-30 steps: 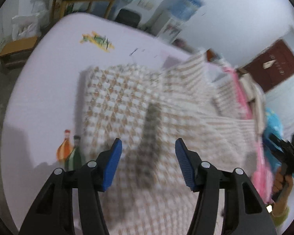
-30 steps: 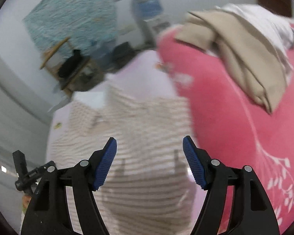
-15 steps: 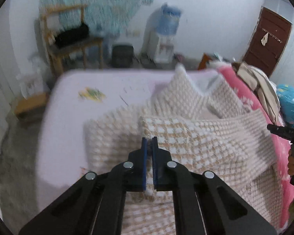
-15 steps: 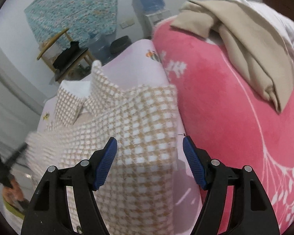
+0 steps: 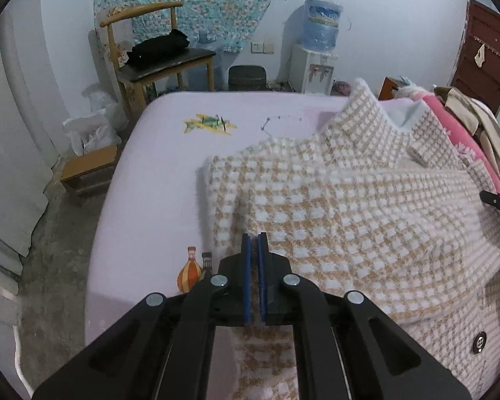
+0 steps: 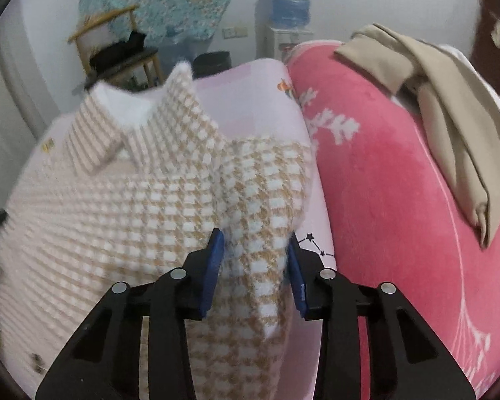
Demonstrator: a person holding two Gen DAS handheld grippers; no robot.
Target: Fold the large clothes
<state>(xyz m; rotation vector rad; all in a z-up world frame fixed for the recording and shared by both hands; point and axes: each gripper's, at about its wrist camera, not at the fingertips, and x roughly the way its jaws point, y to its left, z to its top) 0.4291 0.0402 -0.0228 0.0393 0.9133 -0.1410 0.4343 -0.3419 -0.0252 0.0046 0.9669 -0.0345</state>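
Note:
A large beige-and-white checked jacket (image 5: 350, 216) lies spread on a lilac bed sheet (image 5: 160, 166), collar toward the far end. My left gripper (image 5: 255, 243) is shut on the jacket's near left edge, and a fold of cloth rises from it toward the right. In the right wrist view the same jacket (image 6: 133, 216) fills the left half. My right gripper (image 6: 255, 253) is closing, with a raised ridge of the jacket's right side between its blue pads (image 6: 216, 256); the fluffy cloth reaches both pads. A black tip of the right gripper (image 5: 498, 201) shows at the left view's right edge.
A pink blanket (image 6: 383, 183) with beige clothes (image 6: 450, 100) piled on it borders the jacket on the right. Beyond the bed stand a wooden chair (image 5: 156, 56), a black bin (image 5: 248, 78) and a water dispenser (image 5: 316, 50). A low wooden stool (image 5: 86, 170) sits left of the bed.
The left jaws went from wide open to shut on the jacket's edge and lifted it. The right gripper sank onto the jacket's right side and its jaws narrowed around a ridge of cloth.

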